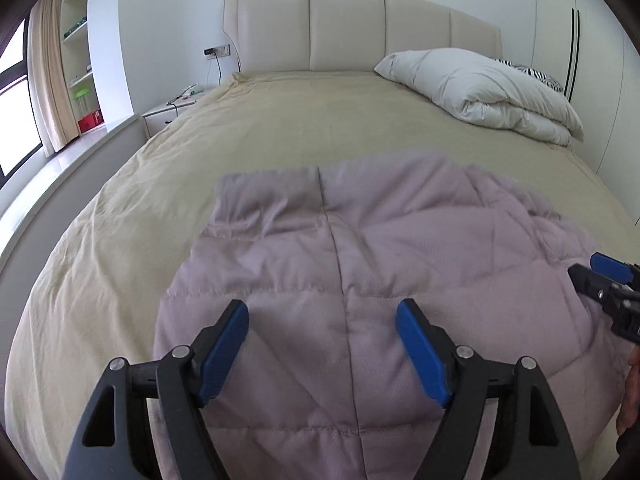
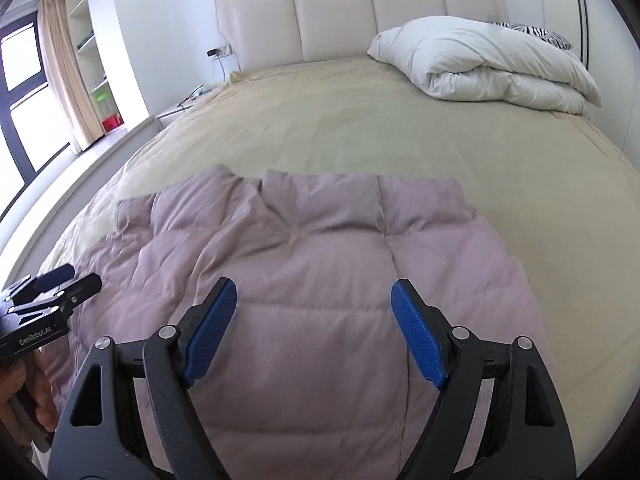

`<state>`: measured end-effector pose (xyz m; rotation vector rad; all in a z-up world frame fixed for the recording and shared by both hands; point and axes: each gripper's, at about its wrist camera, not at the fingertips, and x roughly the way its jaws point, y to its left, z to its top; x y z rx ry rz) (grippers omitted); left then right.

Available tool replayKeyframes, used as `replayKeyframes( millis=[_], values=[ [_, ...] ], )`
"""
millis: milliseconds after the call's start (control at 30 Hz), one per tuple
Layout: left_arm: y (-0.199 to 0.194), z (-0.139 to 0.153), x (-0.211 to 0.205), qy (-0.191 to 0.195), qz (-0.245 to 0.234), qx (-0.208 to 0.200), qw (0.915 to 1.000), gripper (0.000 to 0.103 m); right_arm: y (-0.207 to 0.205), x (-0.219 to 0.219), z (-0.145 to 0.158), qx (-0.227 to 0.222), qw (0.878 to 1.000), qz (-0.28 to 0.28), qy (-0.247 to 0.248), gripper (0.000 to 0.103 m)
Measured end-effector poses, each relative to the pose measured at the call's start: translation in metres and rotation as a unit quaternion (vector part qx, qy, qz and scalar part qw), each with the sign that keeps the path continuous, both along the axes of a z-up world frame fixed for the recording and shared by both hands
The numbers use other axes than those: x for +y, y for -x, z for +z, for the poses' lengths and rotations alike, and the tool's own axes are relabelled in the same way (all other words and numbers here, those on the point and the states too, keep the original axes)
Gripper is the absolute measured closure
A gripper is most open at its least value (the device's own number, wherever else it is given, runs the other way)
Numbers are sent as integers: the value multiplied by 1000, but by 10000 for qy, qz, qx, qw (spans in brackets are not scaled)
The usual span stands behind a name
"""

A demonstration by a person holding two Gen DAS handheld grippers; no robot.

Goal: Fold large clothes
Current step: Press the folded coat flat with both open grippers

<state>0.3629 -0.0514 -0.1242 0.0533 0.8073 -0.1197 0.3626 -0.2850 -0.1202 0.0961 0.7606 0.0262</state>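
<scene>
A pale mauve quilted garment lies spread on the beige bed, its near part under both grippers. In the left wrist view my left gripper hangs open above the garment, nothing between its blue pads. The right gripper's tip shows at that view's right edge. In the right wrist view my right gripper is open over the garment, holding nothing. The left gripper appears at the left edge, a hand on its handle. The bed stretches beyond.
A folded white duvet and a zebra-patterned pillow lie at the bed's far right by the padded headboard. A nightstand, shelves, curtain and window stand at the left. A white wardrobe is at right.
</scene>
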Motion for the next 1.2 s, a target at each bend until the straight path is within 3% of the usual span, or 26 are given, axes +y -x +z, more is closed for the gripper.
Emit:
replayKeyframes(
  millis=[100, 333, 500, 567, 633, 700, 767, 833, 967, 1033, 1100, 1200],
  values=[
    [-9, -13, 2, 3, 21, 75, 10000, 16, 0, 18, -29, 535, 9969, 173, 555, 22],
    [-22, -28, -2, -117, -35, 54, 9999, 12, -2, 27, -50, 299, 9957, 78, 871, 19],
    [-15, -20, 0, -104, -10, 86, 9999, 14, 0, 27, -51, 388, 9959, 108, 810, 19],
    [3, -5, 5, 2, 39, 32, 10000, 23, 2, 22, -35, 518, 9963, 49, 689, 19],
    [26, 7, 10, 237, 90, -71, 9997, 25, 23, 16, -12, 190, 9983, -89, 549, 19],
    [44, 7, 4, 220, 15, -134, 9997, 24, 50, 19, 3, -182, 9991, -40, 391, 19],
    [49, -8, -6, -48, -96, -62, 9999, 23, 61, 29, -5, -11, 9991, 166, 379, 19],
    [47, -18, -6, -83, -111, -83, 9999, 20, 62, 40, -28, 283, 9971, 288, 638, 19],
    [37, -26, -1, -145, -230, -53, 9996, 11, 60, 33, -45, 156, 9982, 277, 509, 19],
    [36, -28, -2, -187, -253, -63, 9995, 11, 60, 37, -48, 125, 9968, 255, 742, 19],
    [39, -23, 1, -98, -217, 12, 9997, 11, 61, 38, -50, 129, 9964, 220, 812, 19],
    [59, -3, 10, 132, -151, 12, 9998, 25, 65, 34, -32, 394, 9976, 51, 572, 20]
  ],
)
